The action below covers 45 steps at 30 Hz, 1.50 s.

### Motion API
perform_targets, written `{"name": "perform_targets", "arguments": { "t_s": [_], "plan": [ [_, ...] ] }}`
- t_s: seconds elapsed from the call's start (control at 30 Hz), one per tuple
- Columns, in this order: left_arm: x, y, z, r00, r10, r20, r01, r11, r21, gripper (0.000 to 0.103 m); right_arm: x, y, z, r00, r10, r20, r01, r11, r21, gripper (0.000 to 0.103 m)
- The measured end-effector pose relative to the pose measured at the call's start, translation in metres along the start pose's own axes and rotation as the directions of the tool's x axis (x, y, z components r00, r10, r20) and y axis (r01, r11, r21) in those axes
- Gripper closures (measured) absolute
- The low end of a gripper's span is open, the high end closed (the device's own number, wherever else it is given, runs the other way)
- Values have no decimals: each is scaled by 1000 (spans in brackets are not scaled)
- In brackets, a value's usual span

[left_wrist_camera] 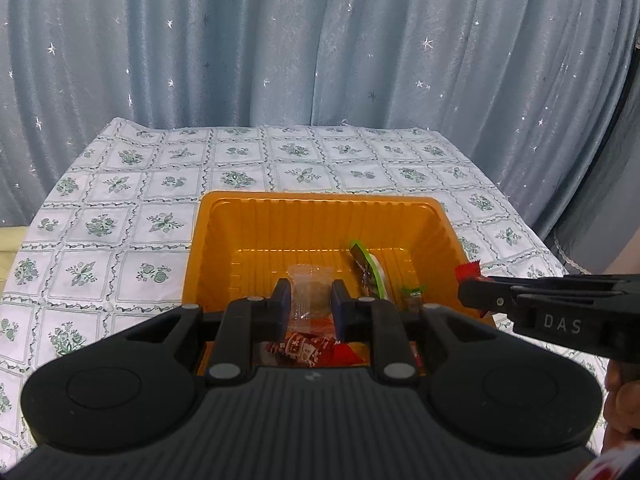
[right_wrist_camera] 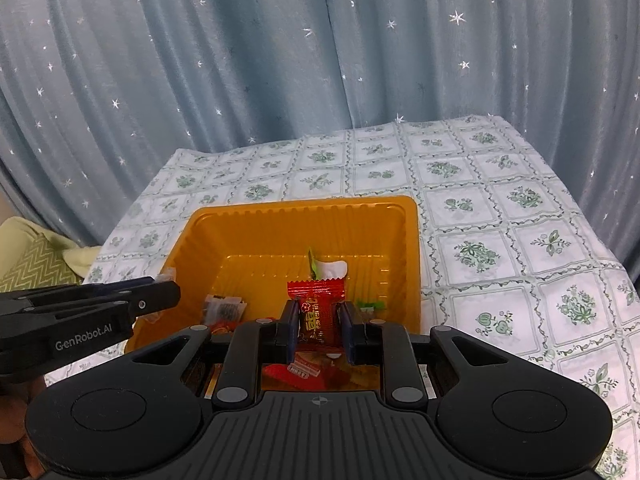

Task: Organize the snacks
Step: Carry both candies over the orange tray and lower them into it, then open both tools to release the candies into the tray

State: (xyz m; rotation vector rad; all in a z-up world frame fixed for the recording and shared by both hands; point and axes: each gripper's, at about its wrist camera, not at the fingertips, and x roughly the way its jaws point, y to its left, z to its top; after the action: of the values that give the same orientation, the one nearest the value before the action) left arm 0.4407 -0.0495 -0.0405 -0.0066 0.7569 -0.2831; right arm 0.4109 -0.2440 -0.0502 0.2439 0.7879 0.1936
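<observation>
Left tongs [left_wrist_camera: 307,303] and right tongs [right_wrist_camera: 318,322], side by side, angled downward, each clamped on a packet.

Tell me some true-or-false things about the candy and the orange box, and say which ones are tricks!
1. The left gripper holds a clear-wrapped snack. True.
2. The right gripper is empty. False: it is shut on a red-wrapped candy.
3. The orange tray sits on a flowered tablecloth. True.
4. The tray has nothing in it. False: several wrapped snacks lie inside, such as a green-and-white one.
5. A blue curtain with stars hangs behind the table. True.
</observation>
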Motion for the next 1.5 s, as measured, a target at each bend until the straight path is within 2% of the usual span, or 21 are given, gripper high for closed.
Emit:
{"name": "perform_targets", "arguments": {
  "t_s": [0.37,0.43,0.47,0.9,1.5],
  "plan": [
    [25,-2,3,1000,-23,-17,23,1000,1,83,9,-6,2,1000,-2,-1,2,1000,25,81],
    [28,-2,4,1000,-20,-20,20,1000,0,76,10,-6,1,1000,-2,-5,2,1000,28,81],
    [28,-3,4,1000,-21,-22,21,1000,1,76,10,-7,0,1000,-2,-7,2,1000,30,81],
    [15,4,-4,999,6,-32,-6,1000,21,70,7,-4,1,1000,16,-3,-16,999,43,81],
    [12,7,-7,1000,3,-31,-3,1000,19,63,14,0,10,999,30,27,-31,998,52,80]
  ]
}}
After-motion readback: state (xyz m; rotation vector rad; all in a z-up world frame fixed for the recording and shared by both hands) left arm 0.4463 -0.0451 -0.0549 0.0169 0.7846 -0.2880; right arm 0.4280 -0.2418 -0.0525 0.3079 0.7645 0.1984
